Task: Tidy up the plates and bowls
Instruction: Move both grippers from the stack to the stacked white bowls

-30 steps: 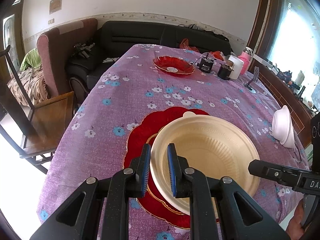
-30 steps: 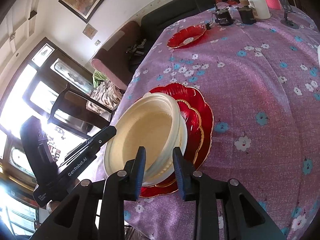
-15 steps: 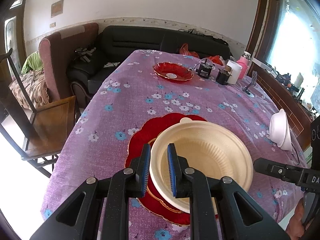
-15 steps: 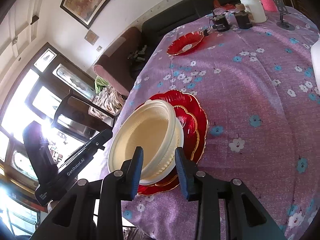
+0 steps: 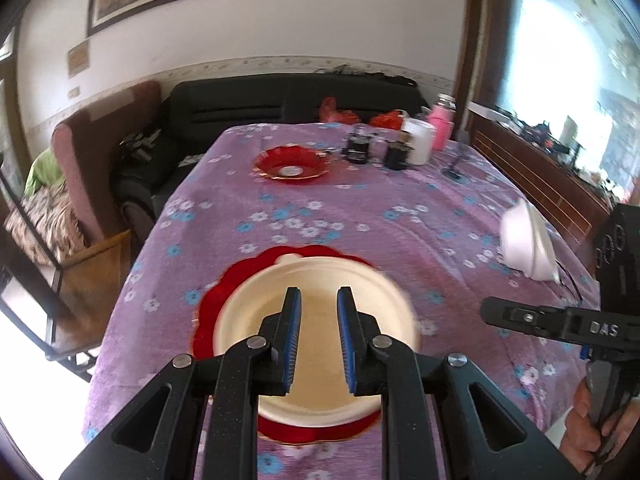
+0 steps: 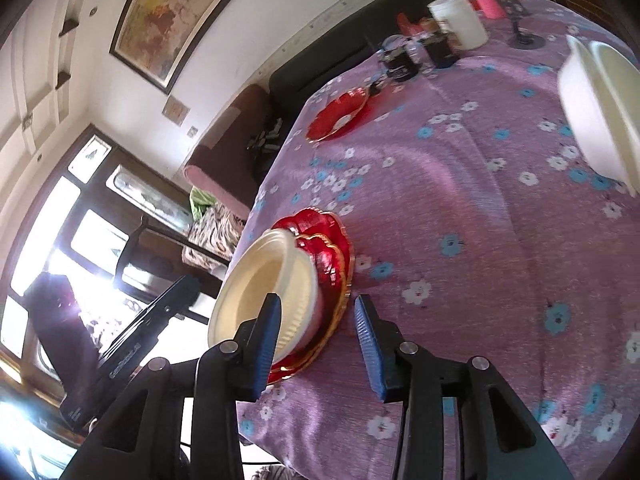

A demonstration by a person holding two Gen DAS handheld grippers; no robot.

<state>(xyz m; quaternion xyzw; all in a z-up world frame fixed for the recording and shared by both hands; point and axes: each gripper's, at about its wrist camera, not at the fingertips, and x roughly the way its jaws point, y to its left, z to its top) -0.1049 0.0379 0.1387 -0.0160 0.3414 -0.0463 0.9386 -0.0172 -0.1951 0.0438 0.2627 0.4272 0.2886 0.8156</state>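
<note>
Cream bowl [image 5: 320, 300] (blurred) — red plate [image 5: 224, 296] mostly hidden

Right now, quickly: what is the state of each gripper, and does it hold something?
Left gripper: open by a narrow gap, holding nothing.
Right gripper: jaws opening, clear of the bowl, holding nothing.

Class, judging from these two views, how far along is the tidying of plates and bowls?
Done: the cream bowl sits on the stacked red plates at the near table edge. In hand: nothing; the left gripper hovers over that bowl gripping nothing, and the right gripper is opening with nothing between its jaws. Left: the far red plate and the white bowls lie apart.
</note>
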